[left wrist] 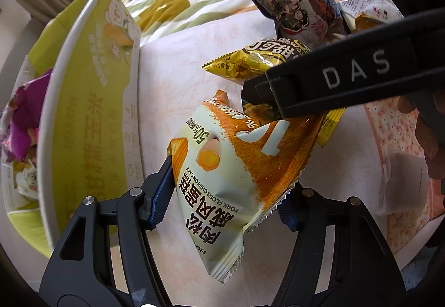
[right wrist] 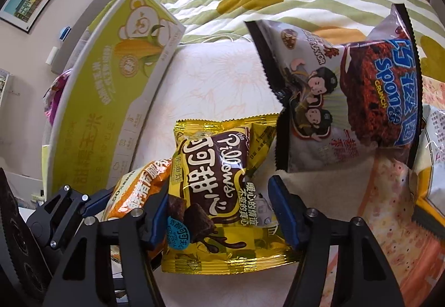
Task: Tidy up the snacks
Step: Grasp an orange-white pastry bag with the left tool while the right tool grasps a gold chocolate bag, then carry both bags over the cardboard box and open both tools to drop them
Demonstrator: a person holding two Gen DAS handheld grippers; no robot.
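two snack packets pinched on the bed
left hand-held gripper pinches the pork floss cake packet; right hand-held gripper pinches the gold pillows packet

The left gripper points steeply down, its blue-padded jaws closed on the pork floss cake packet. The right gripper also tilts steeply down, pads pressed against both sides of the gold Pillows packet. In the left wrist view, fingers wrap the right gripper's handle.
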